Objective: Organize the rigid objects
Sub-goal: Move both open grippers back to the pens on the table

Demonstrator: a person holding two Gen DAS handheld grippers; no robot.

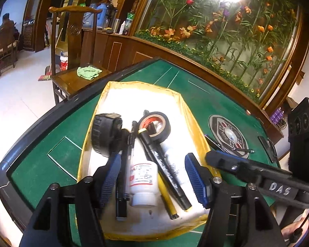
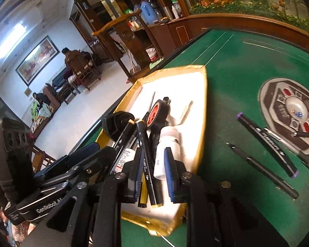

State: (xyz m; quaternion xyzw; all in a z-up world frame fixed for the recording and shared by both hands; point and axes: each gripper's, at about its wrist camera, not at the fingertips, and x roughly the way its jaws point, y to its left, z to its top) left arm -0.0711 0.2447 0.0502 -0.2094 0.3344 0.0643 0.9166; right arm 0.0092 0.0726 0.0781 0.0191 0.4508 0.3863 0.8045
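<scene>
A yellow-rimmed white tray lies on the green table. It holds a white bottle, a roll of black tape, a round black case, black markers and a yellow pen. My left gripper hovers open over the bottle and pens, touching none. Just above the tray's near end my right gripper stands slightly open; a black marker lies between its blue pads, which do not press on it. A second white bottle lies beside it.
On the felt right of the tray lie a purple-capped marker, a thin black pen and a silver-black pen by the round centre disc. A wooden chair with a green cloth stands beyond the table edge.
</scene>
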